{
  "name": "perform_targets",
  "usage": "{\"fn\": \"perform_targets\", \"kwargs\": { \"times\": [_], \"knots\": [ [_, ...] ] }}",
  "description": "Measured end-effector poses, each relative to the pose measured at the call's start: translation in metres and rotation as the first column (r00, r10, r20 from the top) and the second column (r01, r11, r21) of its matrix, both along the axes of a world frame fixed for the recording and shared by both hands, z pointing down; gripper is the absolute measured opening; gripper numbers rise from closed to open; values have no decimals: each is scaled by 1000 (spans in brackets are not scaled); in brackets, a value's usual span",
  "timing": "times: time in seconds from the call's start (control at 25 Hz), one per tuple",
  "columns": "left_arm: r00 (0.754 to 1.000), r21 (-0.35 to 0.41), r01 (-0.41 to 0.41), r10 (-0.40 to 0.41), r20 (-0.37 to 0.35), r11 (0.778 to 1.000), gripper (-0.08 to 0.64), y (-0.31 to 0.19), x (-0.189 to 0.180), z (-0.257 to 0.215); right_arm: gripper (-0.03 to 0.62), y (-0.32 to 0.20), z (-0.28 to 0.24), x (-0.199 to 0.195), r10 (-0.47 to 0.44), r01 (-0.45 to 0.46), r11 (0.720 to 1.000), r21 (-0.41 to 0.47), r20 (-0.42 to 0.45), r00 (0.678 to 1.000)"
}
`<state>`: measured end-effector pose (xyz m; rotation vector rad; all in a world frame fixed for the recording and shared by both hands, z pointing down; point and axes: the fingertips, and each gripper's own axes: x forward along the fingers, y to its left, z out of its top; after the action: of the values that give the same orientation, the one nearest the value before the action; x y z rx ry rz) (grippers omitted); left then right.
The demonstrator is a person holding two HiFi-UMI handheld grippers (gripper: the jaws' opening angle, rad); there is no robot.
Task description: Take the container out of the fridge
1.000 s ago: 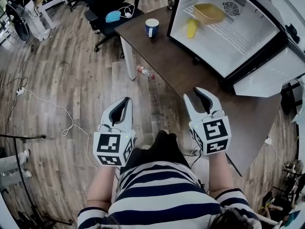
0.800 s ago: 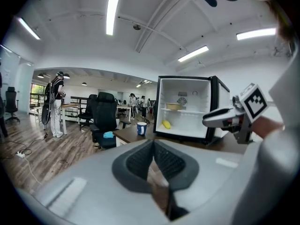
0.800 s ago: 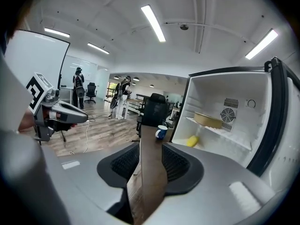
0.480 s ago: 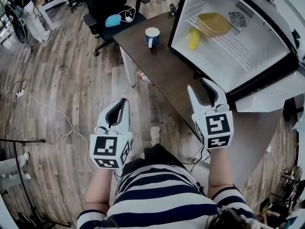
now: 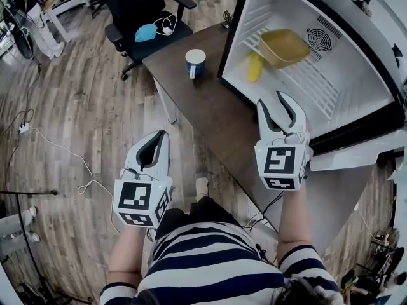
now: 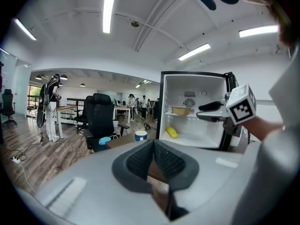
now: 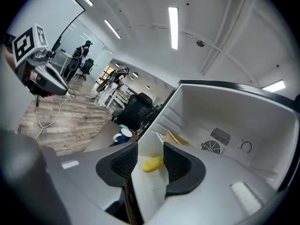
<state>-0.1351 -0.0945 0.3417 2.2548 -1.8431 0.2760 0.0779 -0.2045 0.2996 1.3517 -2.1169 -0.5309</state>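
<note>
**A:** How many containers, and where?

**B:** One container (image 5: pixel 284 46), tan and open-topped. It sits on the wire shelf (image 5: pixel 318 84) inside the fridge (image 5: pixel 270 5), far in, just left of the round fan grille (image 5: pixel 316 38) on the back wall.

**A:** Anything else in there?

**B:** One yellow item (image 5: pixel 254 67). It lies on the fridge's bottom below the shelf, left of the container and nearer the opening, apart from it.

**A:** And the fridge?

**B:** One, standing on the right part of the surface (image 5: pixel 210 110) with its door swung open.

**A:** What else is on the surface?

**B:** One mug (image 5: pixel 195 62), blue with a white inside, upright, left of the fridge.

**A:** The tongs?

**B:** Two. The right tongs (image 5: pixel 271 100) hang above the surface just before the fridge's mouth, pointing in, well short of the container. Their jaws stand apart and have just been opening. Nothing is gripped. Only the fridge's edge and the yellow item show beyond the gap.

**A:** The left?

**B:** The left tongs (image 5: pixel 163 134) are off the surface's near-left side, above the wooden floor (image 5: pixel 70 107). They are clenched, pad tips meeting, with nothing held.

**A:** Beyond that?

**B:** One black chair (image 5: pixel 137 8) at the far left of the surface, with one blue mask (image 5: pixel 147 32) on its seat.
</note>
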Motion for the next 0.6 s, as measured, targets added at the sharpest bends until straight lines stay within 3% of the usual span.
{"fn": "perform_targets", "kwargs": {
  "times": [0.32,0.6],
  "knots": [
    [1000,-10,-4,4,12,1000,0,-45,12,-4,183,-54,-9,11,16,-2,995,104,-134,991],
    [1000,-19,-14,14,9,1000,0,-77,25,-1,193,-84,-1,19,33,-11,992,124,-182,983]
  ]
}}
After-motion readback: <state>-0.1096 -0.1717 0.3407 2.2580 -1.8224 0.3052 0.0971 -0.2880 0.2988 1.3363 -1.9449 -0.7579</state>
